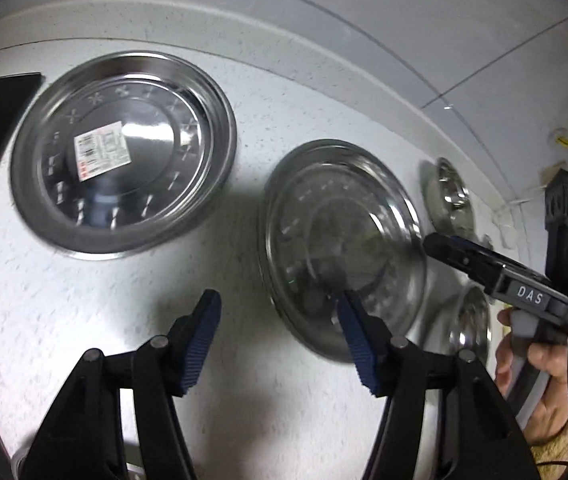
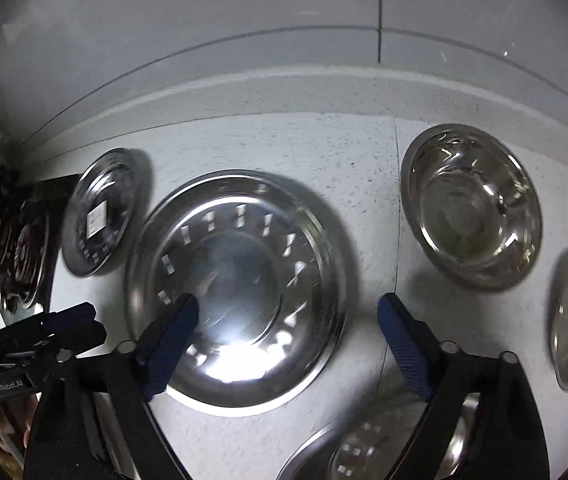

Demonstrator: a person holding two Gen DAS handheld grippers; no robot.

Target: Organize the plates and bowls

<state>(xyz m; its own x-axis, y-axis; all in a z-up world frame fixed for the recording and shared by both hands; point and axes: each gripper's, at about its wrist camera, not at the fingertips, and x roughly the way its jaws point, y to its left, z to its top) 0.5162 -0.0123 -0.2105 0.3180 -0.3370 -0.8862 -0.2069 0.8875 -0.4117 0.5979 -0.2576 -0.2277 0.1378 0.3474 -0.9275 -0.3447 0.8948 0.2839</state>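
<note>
Both grippers, left (image 1: 280,312) and right (image 2: 288,316), stand wide open with nothing between their jaws, hovering over the white counter (image 1: 64,300). Just beyond the right one lies a steel plate (image 2: 240,280); a labelled plate (image 1: 124,152) sits farther left, a bowl (image 2: 472,208) farther right, all apart.

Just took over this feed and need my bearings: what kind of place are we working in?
Probably a home kitchen counter: a white speckled countertop against a grey tiled wall, with round stainless-steel plates and a shiny steel bowl laid out.
</note>
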